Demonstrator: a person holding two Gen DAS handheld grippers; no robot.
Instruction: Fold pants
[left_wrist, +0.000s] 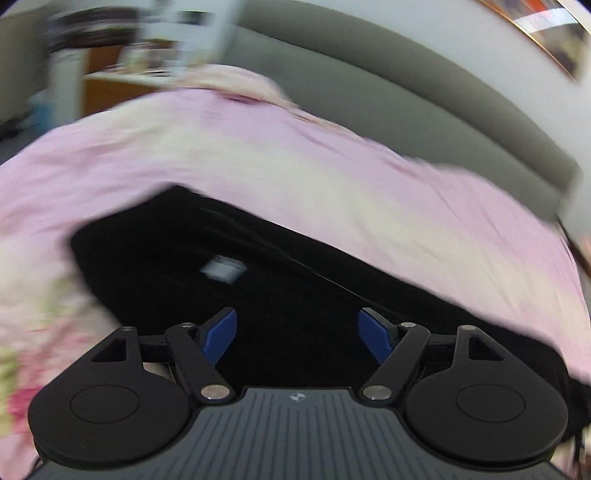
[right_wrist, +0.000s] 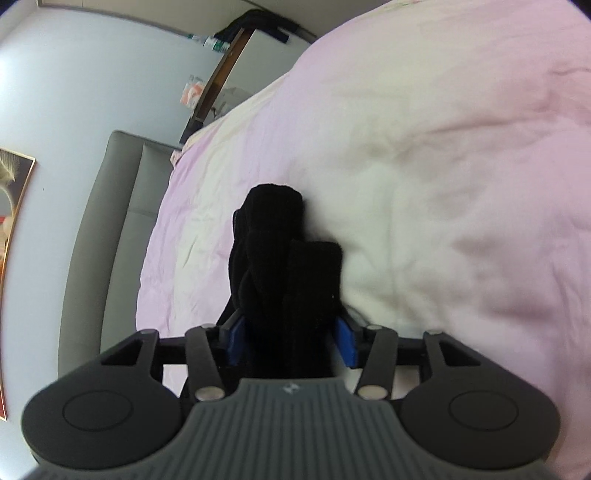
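Black pants (left_wrist: 258, 266) lie spread on a pink bed cover (left_wrist: 258, 147), with a small white label (left_wrist: 223, 271) showing on the cloth. My left gripper (left_wrist: 297, 334) is open just above the pants, its blue pads wide apart and empty. The left wrist view is blurred by motion. In the right wrist view my right gripper (right_wrist: 291, 341) is shut on a bunched part of the black pants (right_wrist: 280, 251), which hangs forward from between the blue pads above the pink bed cover (right_wrist: 424, 166).
A grey padded headboard (right_wrist: 110, 221) runs along the bed's edge against a pale wall. A wooden shelf unit (right_wrist: 218, 74) stands beyond the bed's far corner. A framed picture (right_wrist: 11, 221) hangs on the wall.
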